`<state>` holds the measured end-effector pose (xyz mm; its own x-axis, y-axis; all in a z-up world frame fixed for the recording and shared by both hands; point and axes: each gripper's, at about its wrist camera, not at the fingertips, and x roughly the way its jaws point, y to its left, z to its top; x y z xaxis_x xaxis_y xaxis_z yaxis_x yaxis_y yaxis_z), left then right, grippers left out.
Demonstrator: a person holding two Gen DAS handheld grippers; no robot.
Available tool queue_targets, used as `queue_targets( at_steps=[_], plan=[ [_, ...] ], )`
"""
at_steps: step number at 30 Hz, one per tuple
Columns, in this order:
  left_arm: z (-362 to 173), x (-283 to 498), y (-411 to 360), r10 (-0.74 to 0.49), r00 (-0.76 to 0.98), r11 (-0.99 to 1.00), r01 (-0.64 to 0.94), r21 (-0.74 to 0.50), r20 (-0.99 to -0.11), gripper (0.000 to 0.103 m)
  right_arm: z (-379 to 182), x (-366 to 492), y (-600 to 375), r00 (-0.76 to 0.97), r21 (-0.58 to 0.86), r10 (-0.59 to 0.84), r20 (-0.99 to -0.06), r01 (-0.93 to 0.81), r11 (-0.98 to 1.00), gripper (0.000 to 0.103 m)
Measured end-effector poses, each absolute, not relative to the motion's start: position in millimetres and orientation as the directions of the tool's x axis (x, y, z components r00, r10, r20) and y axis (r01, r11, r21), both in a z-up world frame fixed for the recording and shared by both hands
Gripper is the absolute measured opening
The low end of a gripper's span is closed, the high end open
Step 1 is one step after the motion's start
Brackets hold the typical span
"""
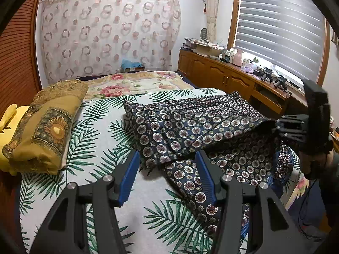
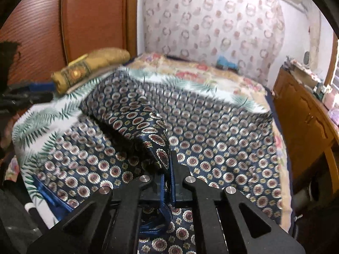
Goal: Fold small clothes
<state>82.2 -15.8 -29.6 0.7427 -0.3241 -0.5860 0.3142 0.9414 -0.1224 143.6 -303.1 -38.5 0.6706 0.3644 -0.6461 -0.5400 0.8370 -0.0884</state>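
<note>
A navy garment with a round medallion print (image 1: 190, 127) lies on the palm-leaf bedsheet (image 1: 95, 139). My left gripper (image 1: 167, 165) is open and empty, its blue pads just short of the garment's near fold. My right gripper (image 2: 169, 165) is shut on an edge of the garment (image 2: 211, 127) and lifts it over the rest. The right gripper also shows in the left wrist view (image 1: 296, 129), at the right, holding the raised cloth. The right wrist view is blurred.
A folded mustard-yellow cloth (image 1: 46, 127) lies at the bed's left side by a wooden headboard (image 1: 14, 63). A floral blanket (image 1: 135, 84) covers the far end. A wooden cabinet (image 1: 222, 74) with clutter runs along the right under the window.
</note>
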Motion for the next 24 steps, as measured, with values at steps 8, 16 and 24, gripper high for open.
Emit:
queue_targets(
  at_steps=[8,16,24],
  plan=[
    [-29.3,77.4,-21.5,-0.340,0.747,0.936,0.325,-0.133,-0.571,0.054,-16.2,125.1,-325.2,0.723,-0.084,0.353,-0.594,-0.493,0.866,0.001],
    [-25.6,74.2,-31.7,-0.361,0.747,0.928,0.349,-0.132,-0.559,0.054,-20.1,118.2,-359.1,0.755,-0.135,0.253,-0.605,-0.411,0.902,0.001],
    [-26.4,74.6,-42.0,-0.368,0.739,0.923,0.366,-0.123,-0.564,0.054,-35.7,125.6,-393.1,0.754,-0.138,0.160,-0.637,-0.315,0.939,0.001]
  ],
)
